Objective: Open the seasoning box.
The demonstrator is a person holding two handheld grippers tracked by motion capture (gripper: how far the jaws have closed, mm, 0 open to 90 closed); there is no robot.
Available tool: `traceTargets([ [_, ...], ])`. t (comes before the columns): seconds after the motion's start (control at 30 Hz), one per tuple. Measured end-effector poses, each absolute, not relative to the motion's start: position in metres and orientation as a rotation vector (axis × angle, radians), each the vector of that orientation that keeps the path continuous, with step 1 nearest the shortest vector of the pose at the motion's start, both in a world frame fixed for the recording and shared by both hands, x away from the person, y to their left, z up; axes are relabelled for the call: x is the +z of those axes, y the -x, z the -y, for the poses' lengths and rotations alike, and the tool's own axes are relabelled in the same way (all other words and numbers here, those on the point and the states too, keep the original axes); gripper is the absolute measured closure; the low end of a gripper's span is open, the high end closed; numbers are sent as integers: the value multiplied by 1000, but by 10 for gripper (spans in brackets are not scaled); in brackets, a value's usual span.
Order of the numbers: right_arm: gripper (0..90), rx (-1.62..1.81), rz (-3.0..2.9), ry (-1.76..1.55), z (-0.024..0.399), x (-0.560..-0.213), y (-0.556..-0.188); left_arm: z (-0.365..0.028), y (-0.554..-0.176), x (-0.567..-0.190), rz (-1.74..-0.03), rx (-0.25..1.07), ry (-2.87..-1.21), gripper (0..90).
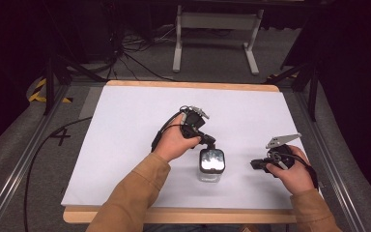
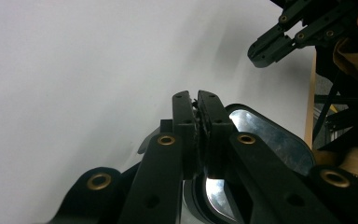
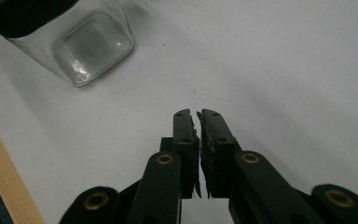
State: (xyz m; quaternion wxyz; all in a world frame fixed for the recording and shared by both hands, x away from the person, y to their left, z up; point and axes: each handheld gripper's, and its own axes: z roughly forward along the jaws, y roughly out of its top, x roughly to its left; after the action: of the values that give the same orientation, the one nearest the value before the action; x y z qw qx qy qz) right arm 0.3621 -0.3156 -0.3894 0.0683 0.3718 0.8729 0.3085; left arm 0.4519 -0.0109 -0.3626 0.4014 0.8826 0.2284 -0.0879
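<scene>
Left gripper (image 1: 209, 141) was closed at the jar (image 1: 211, 165) lid's rim; right gripper (image 1: 255, 165) closed, empty, apart. Best to steady the glass before lifting.

**A recording lab, not a home**

The setting looked like a test or recording lab. A counter (image 1: 125, 145) covered by a plain white sheet sat on a wooden board, flanked by metal rails (image 1: 19, 169) along its left and right edges. Black cables (image 1: 130, 53) trailed over grey carpet beyond the far edge, where a grey metal stand (image 1: 217, 34) stood. Yellow-black hazard tape (image 1: 38, 92) marked the floor near the far left corner, and the surroundings were dark.
</scene>
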Motion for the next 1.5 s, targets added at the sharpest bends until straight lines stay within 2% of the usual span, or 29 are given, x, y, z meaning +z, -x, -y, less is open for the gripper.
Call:
traceTargets([
  [0.33, 895, 966, -2654, -1025, 300, -386, -357, 10, -453, -363, -589, -243, -2228, 867],
  [0.97, 900, 1049, -2735, -812, 264, -379, -343, 10, -455, -364, -601, -271, -2222, 865],
  [1.5, 900, 1066, -2752, -766, 256, -377, -339, 10, -455, -363, -607, -286, -2223, 867],
])
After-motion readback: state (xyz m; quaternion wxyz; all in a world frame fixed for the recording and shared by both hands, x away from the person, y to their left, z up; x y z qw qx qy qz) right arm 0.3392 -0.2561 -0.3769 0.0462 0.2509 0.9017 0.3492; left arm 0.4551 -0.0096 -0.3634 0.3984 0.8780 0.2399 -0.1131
